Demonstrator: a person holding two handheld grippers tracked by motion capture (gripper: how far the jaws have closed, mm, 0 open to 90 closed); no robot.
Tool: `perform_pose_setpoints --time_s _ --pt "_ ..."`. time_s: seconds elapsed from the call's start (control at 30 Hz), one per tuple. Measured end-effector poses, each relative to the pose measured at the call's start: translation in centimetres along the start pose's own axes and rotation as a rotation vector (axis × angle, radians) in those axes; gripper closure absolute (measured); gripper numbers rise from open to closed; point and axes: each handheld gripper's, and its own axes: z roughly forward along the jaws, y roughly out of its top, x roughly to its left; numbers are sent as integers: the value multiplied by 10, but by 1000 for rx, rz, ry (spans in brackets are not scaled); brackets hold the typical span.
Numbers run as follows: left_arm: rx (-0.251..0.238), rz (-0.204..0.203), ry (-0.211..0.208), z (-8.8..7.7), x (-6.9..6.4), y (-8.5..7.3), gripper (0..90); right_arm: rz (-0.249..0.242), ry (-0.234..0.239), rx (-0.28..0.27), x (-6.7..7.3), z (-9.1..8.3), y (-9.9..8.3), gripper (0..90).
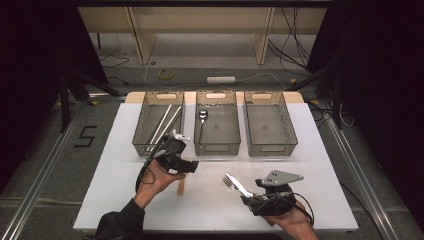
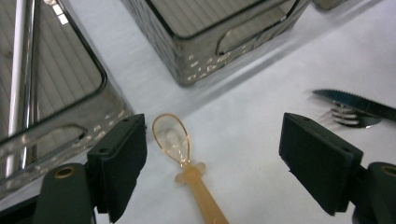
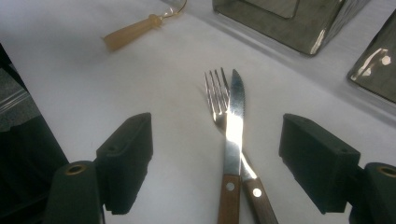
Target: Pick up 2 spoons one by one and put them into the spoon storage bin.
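Note:
A translucent orange plastic spoon (image 2: pixel 187 163) lies on the white table between the wide-apart jaws of my left gripper (image 2: pixel 210 158), and the pads do not touch it. From above, the left gripper (image 1: pixel 186 166) hovers over the spoon, whose handle (image 1: pixel 181 186) sticks out below. A wooden-handled fork (image 3: pixel 215 95) and serrated knife (image 3: pixel 235 116) lie crossed on the table between the jaws of my right gripper (image 3: pixel 219 154), which is open and not touching them. In the high view the right gripper (image 1: pixel 248 192) sits behind the fork and knife (image 1: pixel 234 183).
Three grey mesh bins stand in a row at the back. The left bin (image 1: pixel 145 142) holds long metal rods (image 1: pixel 165 125), the middle bin (image 1: pixel 217 148) holds a metal spoon (image 1: pixel 202 117), and the right bin (image 1: pixel 271 148) has nothing in it. The table's front edge lies close below both hands.

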Motion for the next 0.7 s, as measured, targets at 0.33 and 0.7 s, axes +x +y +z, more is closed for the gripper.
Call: perform_pose_setpoints --time_s 0.33,0.7 --pt "14 -7 29 5 -6 -24 237 0 -3 3 0 0 0 270" --pt "33 -45 26 7 -6 -43 248 1 -4 5 1 0 0 270"
